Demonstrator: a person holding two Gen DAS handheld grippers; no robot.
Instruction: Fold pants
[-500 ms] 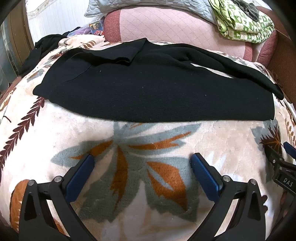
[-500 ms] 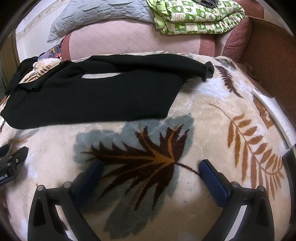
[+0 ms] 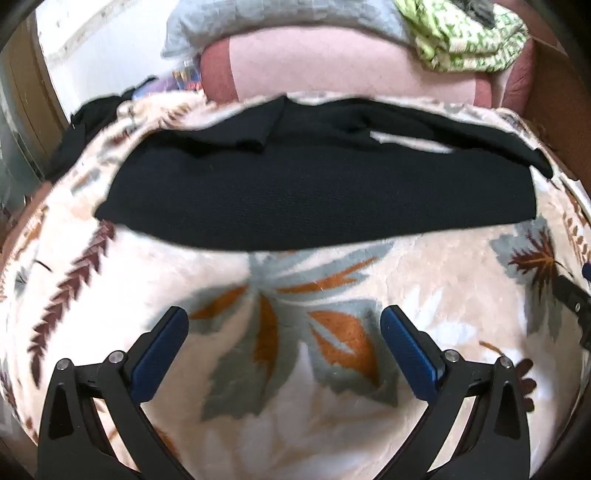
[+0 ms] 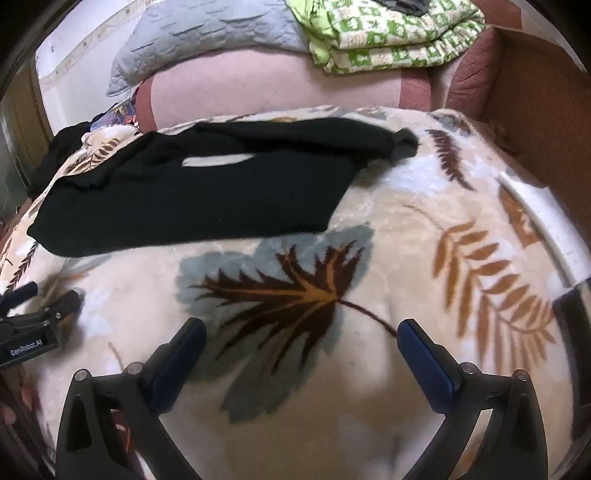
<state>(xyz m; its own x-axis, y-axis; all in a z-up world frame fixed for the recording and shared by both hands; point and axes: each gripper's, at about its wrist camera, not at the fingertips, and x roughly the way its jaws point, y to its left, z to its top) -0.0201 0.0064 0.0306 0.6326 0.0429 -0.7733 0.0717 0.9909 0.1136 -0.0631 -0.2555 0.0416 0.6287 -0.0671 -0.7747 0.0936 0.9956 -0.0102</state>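
Observation:
Black pants [image 3: 295, 199] lie spread flat across the far half of a leaf-patterned plush blanket [image 3: 295, 369], waist to the left and leg ends to the right; they also show in the right wrist view [image 4: 192, 199], with one leg end rolled up at the right [image 4: 402, 146]. My left gripper [image 3: 284, 325] is open and empty, hovering over the blanket well short of the pants' near edge. My right gripper [image 4: 301, 332] is open and empty, also over bare blanket near the front. Each gripper shows at the edge of the other's view [image 4: 33, 321].
A pink quilted cushion [image 3: 351, 62] lies behind the pants, with a grey quilt [image 4: 207, 33] and a folded green-and-white blanket [image 4: 388, 33] on top. A dark garment [image 3: 92, 122] lies at the far left. A brown wooden bed side [image 4: 546, 122] stands on the right.
Both grippers have pulled back and risen a little from the pants, so the pants look farther away. Both stay open. The pants have not moved.

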